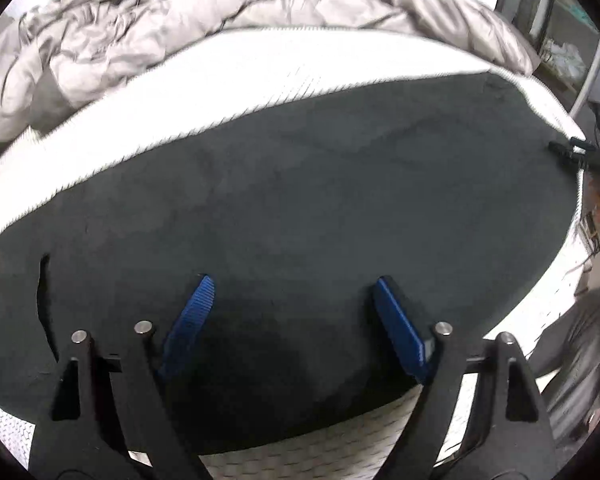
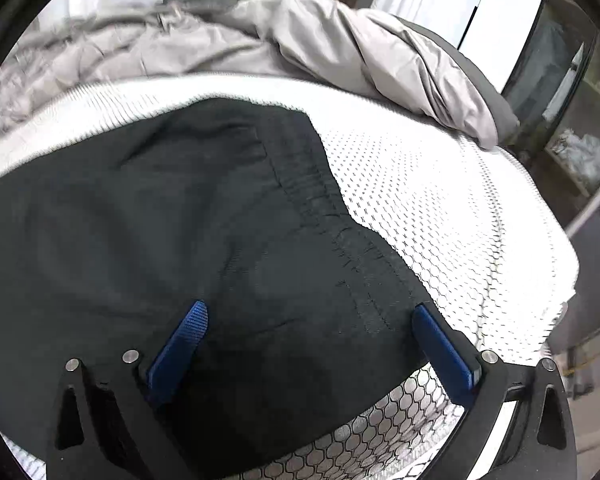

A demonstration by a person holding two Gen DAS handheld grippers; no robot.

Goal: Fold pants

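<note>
Dark pants [image 1: 300, 200] lie spread flat on a white mattress [image 1: 220, 92]. My left gripper [image 1: 292, 284] is open, its blue fingers [image 1: 192, 320] just above the cloth near the pants' near edge, holding nothing. In the right wrist view the pants [image 2: 160, 220] show their elastic waistband [image 2: 320, 200] running along the right side. My right gripper [image 2: 312, 312] is open and empty, low over the cloth beside the waistband's near corner. The right gripper's tip also shows at the far right of the left wrist view [image 1: 572, 152].
A crumpled grey duvet [image 1: 160, 28] is heaped along the far side of the mattress, also seen in the right wrist view [image 2: 340, 48]. The mattress cover [image 2: 440, 208] has a honeycomb pattern. Shelving and a window [image 2: 572, 80] stand to the right.
</note>
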